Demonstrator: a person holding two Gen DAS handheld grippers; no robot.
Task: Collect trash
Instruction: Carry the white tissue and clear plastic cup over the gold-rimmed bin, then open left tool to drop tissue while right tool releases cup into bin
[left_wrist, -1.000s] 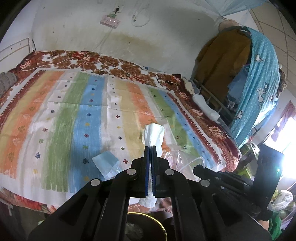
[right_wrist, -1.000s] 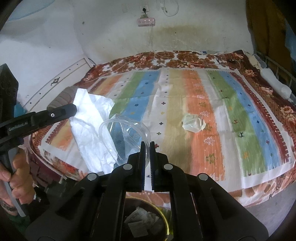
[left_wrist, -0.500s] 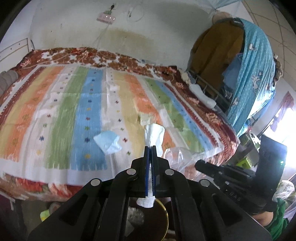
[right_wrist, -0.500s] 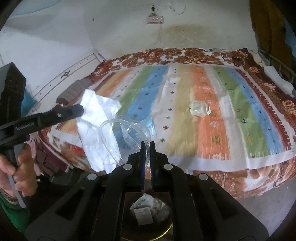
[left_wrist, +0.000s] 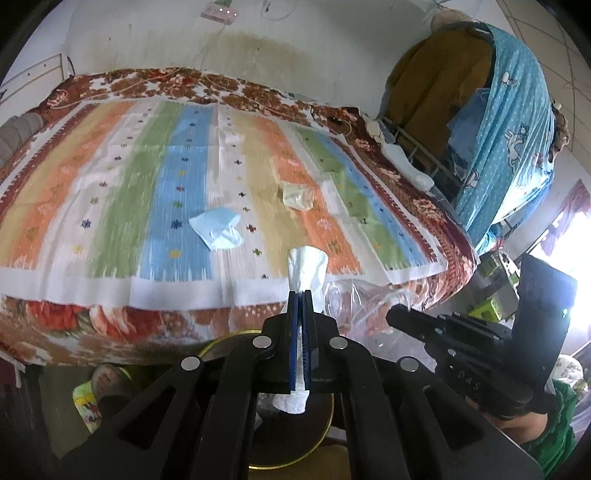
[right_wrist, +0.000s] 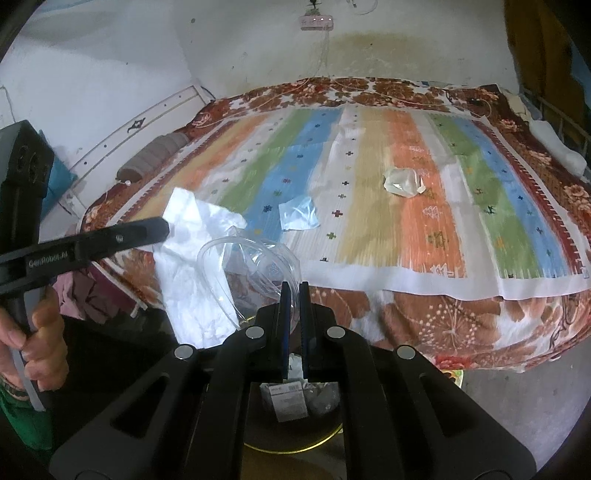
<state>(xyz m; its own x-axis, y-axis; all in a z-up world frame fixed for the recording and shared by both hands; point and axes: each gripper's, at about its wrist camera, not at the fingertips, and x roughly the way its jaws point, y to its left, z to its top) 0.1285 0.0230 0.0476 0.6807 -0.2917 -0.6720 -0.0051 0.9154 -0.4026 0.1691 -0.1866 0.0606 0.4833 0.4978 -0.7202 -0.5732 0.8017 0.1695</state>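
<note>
My left gripper (left_wrist: 302, 295) is shut on a crumpled white tissue (left_wrist: 307, 269), which also hangs below the jaws; from the right wrist view the same tissue (right_wrist: 192, 266) hangs from the left gripper (right_wrist: 166, 229). My right gripper (right_wrist: 293, 286) is shut on the rim of a clear plastic cup (right_wrist: 247, 269), which the left wrist view shows as a clear plastic cup (left_wrist: 354, 302) beside the right gripper (left_wrist: 391, 314). Below both grippers stands a round gold-rimmed bin (right_wrist: 325, 439) with paper scraps inside. On the striped bedspread (right_wrist: 406, 184) lie a pale blue wrapper (right_wrist: 298, 213) and a clear crumpled wrapper (right_wrist: 402, 181).
The bed fills the view, its front edge just beyond the bin (left_wrist: 221, 341). Clothes and a blue cloth (left_wrist: 517, 129) hang at the right. A hand (right_wrist: 40, 339) holds the left gripper's handle. A sandal (left_wrist: 107, 380) lies on the floor under the bed edge.
Both grippers have drawn back from the bed and dropped lower, still holding the tissue and the cup. The bed's front edge and more of the bin have come into view.
</note>
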